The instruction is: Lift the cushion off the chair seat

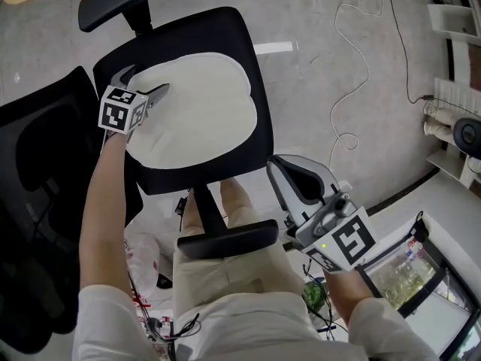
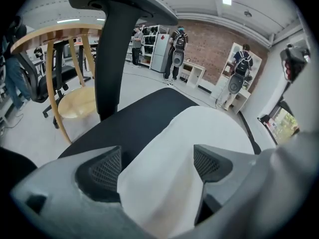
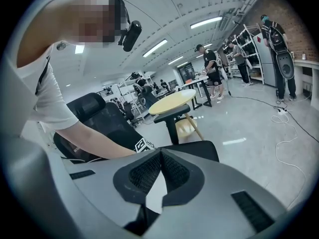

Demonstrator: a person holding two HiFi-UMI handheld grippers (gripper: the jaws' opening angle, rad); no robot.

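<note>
Left gripper view reveals left tool open astride cushion; right tool closed, empty.

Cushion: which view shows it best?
Head view: the whole cushion shows, lying on the chair seat. Left gripper view shows only its near edge between the open jaws; right gripper view, just a white sliver.
</note>
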